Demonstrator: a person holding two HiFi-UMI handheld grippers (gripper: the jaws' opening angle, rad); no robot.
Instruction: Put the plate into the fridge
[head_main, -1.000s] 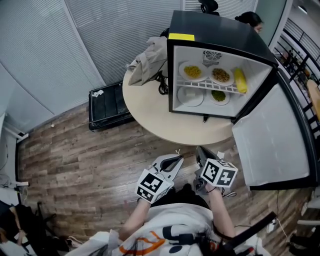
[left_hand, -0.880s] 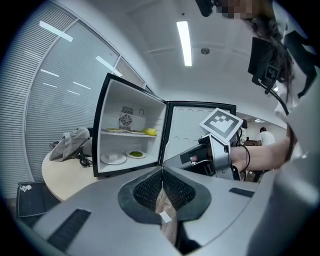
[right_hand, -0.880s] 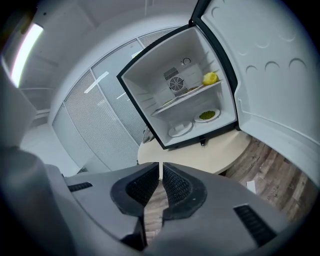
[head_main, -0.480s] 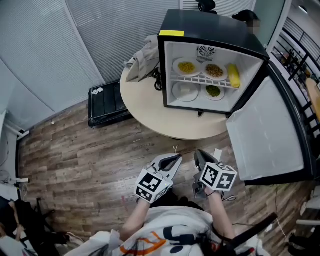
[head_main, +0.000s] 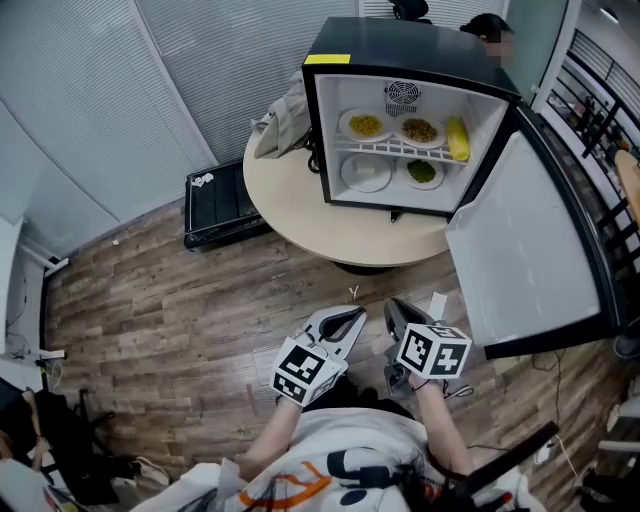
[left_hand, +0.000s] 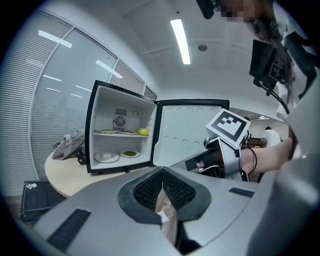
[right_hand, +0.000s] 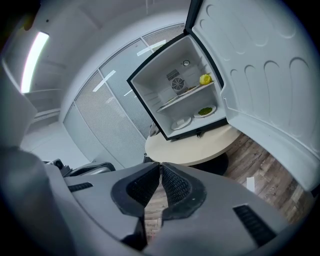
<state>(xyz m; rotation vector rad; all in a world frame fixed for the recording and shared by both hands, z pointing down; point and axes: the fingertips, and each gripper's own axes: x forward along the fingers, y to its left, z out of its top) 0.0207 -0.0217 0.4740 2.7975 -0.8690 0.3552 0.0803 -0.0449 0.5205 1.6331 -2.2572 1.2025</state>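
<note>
4 plates (head_main: 366, 173), 1 fridge (head_main: 400, 45), 1 table (head_main: 300, 215).

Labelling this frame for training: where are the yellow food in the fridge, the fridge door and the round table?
yellow food (head_main: 457, 138): head view, its middle.
fridge door (head_main: 525, 230): head view, bare inner panel.
round table (head_main: 282, 200): head view, bare top near its left edge.

Ahead of your left gripper (head_main: 347, 320) and right gripper (head_main: 396, 310), the fridge (head_main: 400, 45) is black outside, white inside, with a yellow sticker (head_main: 327, 59); the bench (head_main: 290, 205) is cream, the floor (head_main: 150, 300) brown wood-grain.
</note>
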